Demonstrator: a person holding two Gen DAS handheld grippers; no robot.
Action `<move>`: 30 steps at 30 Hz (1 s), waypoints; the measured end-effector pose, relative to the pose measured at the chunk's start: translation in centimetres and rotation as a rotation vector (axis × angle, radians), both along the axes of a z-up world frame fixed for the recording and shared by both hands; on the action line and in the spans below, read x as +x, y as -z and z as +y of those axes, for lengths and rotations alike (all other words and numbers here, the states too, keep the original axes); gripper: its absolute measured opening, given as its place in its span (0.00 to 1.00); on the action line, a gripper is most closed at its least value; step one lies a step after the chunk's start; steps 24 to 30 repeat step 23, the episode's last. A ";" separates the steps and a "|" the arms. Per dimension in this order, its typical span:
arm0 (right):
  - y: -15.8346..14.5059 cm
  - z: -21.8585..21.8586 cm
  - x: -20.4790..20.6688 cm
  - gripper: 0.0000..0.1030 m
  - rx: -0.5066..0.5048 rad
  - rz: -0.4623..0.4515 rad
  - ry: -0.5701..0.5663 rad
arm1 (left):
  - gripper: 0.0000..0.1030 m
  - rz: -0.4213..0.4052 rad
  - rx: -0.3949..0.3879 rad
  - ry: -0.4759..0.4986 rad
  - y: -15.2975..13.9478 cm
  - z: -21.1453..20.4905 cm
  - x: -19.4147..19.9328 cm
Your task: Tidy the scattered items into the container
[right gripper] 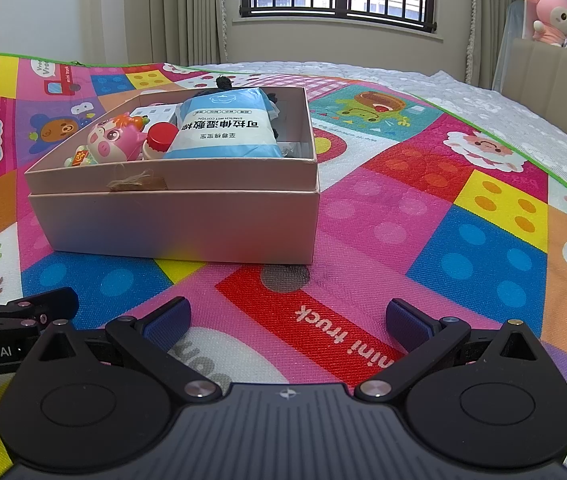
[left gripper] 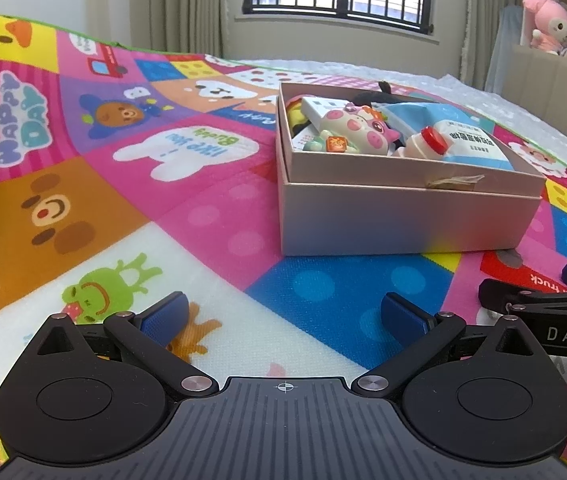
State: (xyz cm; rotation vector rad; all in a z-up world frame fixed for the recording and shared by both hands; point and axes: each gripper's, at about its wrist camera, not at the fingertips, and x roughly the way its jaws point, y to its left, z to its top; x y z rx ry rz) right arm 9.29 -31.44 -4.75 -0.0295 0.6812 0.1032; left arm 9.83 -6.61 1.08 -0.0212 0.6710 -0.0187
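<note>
Centre-right of left view: box [left gripper: 403, 216] sits full w/ pig toy [left gripper: 357, 128], wipes pack [left gripper: 467, 142]. I see left gripper [left gripper: 283, 314] and right gripper [right gripper: 287, 320] both spread wide, empty. Mat [right gripper: 423, 216] shows no strays; I'd scan edges before ending.

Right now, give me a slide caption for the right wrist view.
Open right gripper hovers over the play mat, facing the pink box holding toys and a wipes pack.

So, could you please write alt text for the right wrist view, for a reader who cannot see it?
An open pink box on a colourful play mat holds a pig toy, a small red-capped bottle and a blue-and-white packet. The right tongs are open and empty in front of it, low over the mat.
</note>
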 end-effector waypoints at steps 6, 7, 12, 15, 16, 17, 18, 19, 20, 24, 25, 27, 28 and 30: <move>0.0 0.0 0.0 1.00 0.000 0.000 0.000 | 1.00 -0.003 -0.014 0.000 0.0 0.1 -0.1; 0.0 0.0 0.0 1.00 0.000 0.000 0.000 | 1.00 -0.003 -0.015 0.001 0.0 0.1 -0.1; 0.0 0.0 0.0 1.00 0.000 0.000 0.000 | 1.00 0.000 -0.014 0.002 0.0 0.2 -0.1; 0.0 0.0 0.0 1.00 0.000 0.000 0.000 | 1.00 0.003 -0.011 0.002 0.0 0.2 -0.1; 0.0 0.0 0.0 1.00 0.000 0.000 0.000 | 1.00 0.004 -0.011 0.003 0.0 0.2 0.0; 0.0 0.0 0.0 1.00 0.000 0.000 0.000 | 1.00 0.005 -0.011 0.003 0.0 0.2 0.0; 0.0 0.0 0.0 1.00 0.000 0.000 0.000 | 1.00 0.005 -0.012 0.003 0.0 0.2 0.0; 0.0 0.0 0.0 1.00 0.000 0.000 0.000 | 1.00 0.005 -0.013 0.004 -0.1 0.2 0.0; 0.0 0.0 0.0 1.00 0.000 0.000 0.000 | 1.00 0.004 -0.014 0.004 -0.1 0.2 0.0; 0.0 0.0 0.0 1.00 0.000 0.000 0.000 | 1.00 -0.001 -0.026 0.006 -0.1 0.4 -0.2; 0.0 0.0 0.0 1.00 0.000 0.000 0.000 | 1.00 -0.001 -0.026 0.006 -0.1 0.4 -0.2; 0.0 0.0 0.0 1.00 0.000 0.000 0.000 | 1.00 -0.001 -0.026 0.006 -0.1 0.4 -0.2; 0.0 0.0 0.0 1.00 0.000 0.000 0.000 | 1.00 -0.001 -0.026 0.006 -0.1 0.4 -0.2; 0.0 0.0 0.0 1.00 0.000 0.000 0.000 | 1.00 -0.001 -0.026 0.006 -0.1 0.4 -0.2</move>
